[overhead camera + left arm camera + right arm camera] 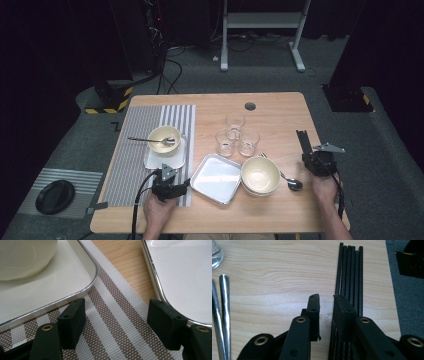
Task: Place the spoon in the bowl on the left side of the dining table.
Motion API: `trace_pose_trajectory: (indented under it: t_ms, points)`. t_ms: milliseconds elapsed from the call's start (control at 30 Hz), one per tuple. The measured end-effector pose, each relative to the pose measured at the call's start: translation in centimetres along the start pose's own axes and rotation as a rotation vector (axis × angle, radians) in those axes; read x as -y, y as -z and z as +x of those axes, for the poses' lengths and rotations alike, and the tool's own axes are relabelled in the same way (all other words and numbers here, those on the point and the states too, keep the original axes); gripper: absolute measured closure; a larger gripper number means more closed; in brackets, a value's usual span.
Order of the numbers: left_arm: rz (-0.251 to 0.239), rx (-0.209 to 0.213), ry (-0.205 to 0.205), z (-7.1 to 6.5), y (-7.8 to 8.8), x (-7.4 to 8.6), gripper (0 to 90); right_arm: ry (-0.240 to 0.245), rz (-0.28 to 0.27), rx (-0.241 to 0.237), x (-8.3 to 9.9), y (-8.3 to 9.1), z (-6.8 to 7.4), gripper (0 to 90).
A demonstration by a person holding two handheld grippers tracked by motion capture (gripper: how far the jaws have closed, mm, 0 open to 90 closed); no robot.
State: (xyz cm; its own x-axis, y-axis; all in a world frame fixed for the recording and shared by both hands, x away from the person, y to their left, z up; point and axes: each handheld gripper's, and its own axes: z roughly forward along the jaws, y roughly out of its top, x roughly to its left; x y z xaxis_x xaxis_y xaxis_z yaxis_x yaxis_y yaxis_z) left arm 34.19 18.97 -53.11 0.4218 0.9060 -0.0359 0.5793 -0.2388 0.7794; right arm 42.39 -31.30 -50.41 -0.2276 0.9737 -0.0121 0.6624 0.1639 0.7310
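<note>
Right gripper view: right claw (327, 298) narrowed but gripping nothing, aligned lengthwise beside the black sticks (350, 267) at the tabletop (274, 277) edge, apparently for pickup. Left claw (116, 312) released, parked over the mat (110, 290).

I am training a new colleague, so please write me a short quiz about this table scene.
1. How many glasses stand on the table?
2. True or false: a spoon rests in the bowl on the striped mat.
3. What lies beneath the open left gripper? A: striped mat; B: a glass; C: bare wood.
Key: 1 three; 2 true; 3 A.
</note>
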Motion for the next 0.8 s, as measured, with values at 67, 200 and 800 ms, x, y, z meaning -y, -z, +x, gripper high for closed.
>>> trace_pose_trajectory:
  t_ms: [67,200,800]
  points:
    - [0.0,0.0,0.0,0.0,0.0,0.0,31.6,0.0,0.003,-0.001,-0.06,-0.09,-0.06,76.3]
    - [0.0,0.0,0.0,-0.01,0.0,0.0,31.6,-0.01,0.011,0.0,-0.07,-0.27,-0.16,76.5]
    - [0.0,0.0,-0.001,-0.01,0.0,0.0,31.6,-0.018,0.031,0.009,0.05,-0.87,-0.28,76.1]
